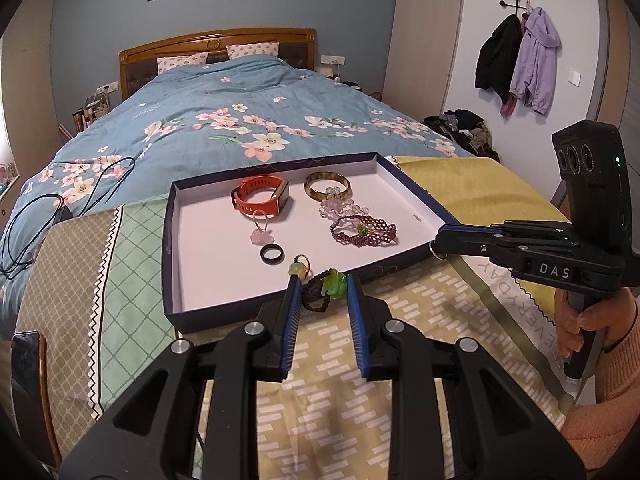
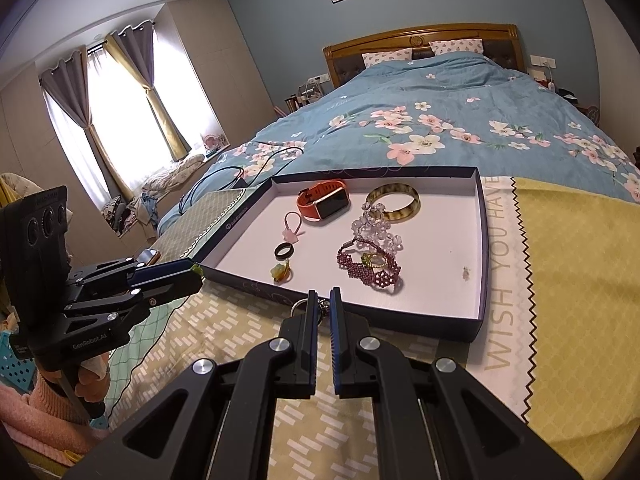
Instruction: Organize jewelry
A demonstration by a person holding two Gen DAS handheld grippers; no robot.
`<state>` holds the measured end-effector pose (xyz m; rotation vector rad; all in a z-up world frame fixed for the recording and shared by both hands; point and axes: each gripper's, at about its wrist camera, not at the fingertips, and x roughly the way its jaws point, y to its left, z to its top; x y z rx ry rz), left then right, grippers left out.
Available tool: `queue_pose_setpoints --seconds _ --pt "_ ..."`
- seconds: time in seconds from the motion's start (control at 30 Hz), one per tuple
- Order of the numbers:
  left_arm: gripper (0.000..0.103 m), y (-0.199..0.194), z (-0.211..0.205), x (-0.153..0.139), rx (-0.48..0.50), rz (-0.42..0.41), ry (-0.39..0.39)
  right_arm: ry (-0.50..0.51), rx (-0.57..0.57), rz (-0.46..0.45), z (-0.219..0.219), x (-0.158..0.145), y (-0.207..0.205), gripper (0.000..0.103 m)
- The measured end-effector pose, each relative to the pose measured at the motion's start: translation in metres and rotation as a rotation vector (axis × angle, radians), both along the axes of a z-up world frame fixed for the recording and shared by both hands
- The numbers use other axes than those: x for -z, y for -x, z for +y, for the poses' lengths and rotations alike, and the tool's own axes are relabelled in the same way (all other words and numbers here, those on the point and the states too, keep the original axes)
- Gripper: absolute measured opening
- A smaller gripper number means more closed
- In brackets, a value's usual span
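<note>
Left hand-held gripper [image 1: 320, 280] pinches a dark beaded bracelet [image 1: 316, 298] bearing a green stone.

Bed [image 1: 224, 120] covered by a blue floral quilt [image 1: 256, 96], patterned cloths [image 1: 328, 360] spread over its near end, a shallow dark-walled box lid [image 1: 170, 240] set on them, black cable [image 1: 24, 220] laid on the quilt

Matt cardboard tray [image 1: 408, 184] with smooth white floor; inside it, a glossy bangle [image 1: 327, 185] beside a rubbery orange watch [image 1: 260, 198]; woven cloth [image 1: 320, 368] beneath.
</note>
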<state>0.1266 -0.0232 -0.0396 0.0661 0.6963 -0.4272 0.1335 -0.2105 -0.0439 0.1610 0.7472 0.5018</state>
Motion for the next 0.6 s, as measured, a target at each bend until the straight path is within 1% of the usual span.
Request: queue_pose_setpoints --seconds 0.6 --pt "0.023 -0.014 0.002 -0.006 -0.023 -0.016 0.003 0.012 -0.004 -0.029 0.002 -0.009 -0.014 0.004"
